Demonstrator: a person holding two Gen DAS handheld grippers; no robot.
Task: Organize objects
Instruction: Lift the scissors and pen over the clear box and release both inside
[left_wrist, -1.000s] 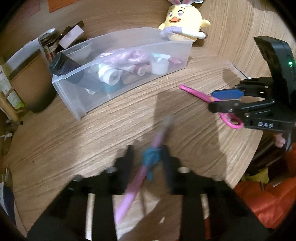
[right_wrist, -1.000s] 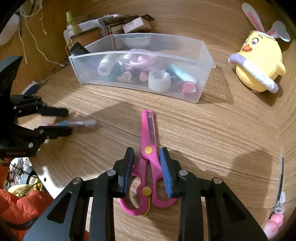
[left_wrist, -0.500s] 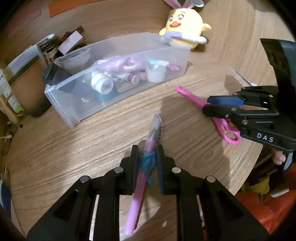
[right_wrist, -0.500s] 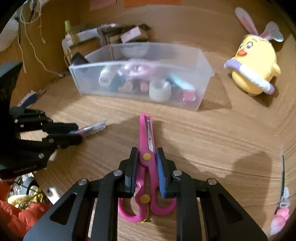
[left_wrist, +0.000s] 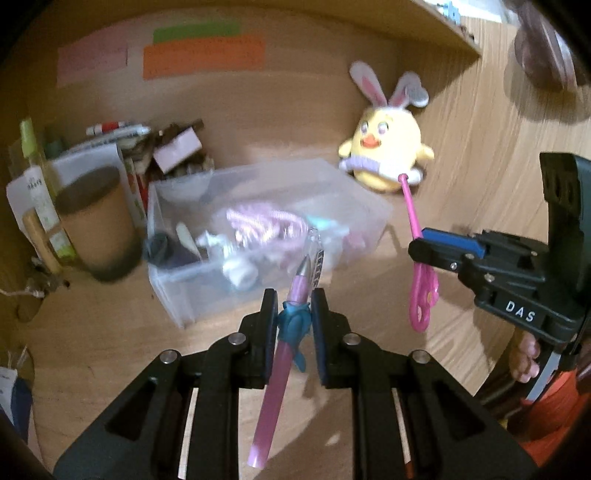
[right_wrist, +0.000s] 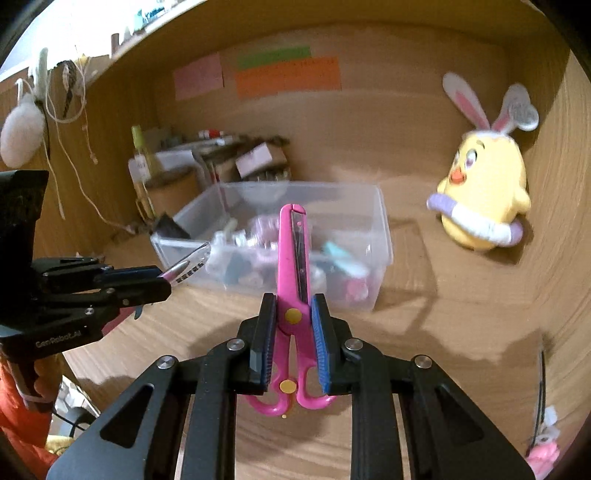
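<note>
Left gripper (left_wrist: 293, 321) clamped on pink pen (left_wrist: 284, 354) at its blue grip, pen clear of the desk (left_wrist: 92, 332), tip toward the clear bin (left_wrist: 269, 236). Right gripper (right_wrist: 293, 321) clamped on pink scissors (right_wrist: 293, 258) near the pivot, blades closed and pointing at the bin, handles hanging below the pads. Bin on desk, holding small items. Plush chick (right_wrist: 484, 188) right of bin, well apart.

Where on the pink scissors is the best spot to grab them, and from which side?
Grip the pink scissors at the pivot, where the right gripper is already shut on them: the closed blades and handles narrow there to a flat neck. Come from the handle end, pads on the two edges, so the blade tip points away.
</note>
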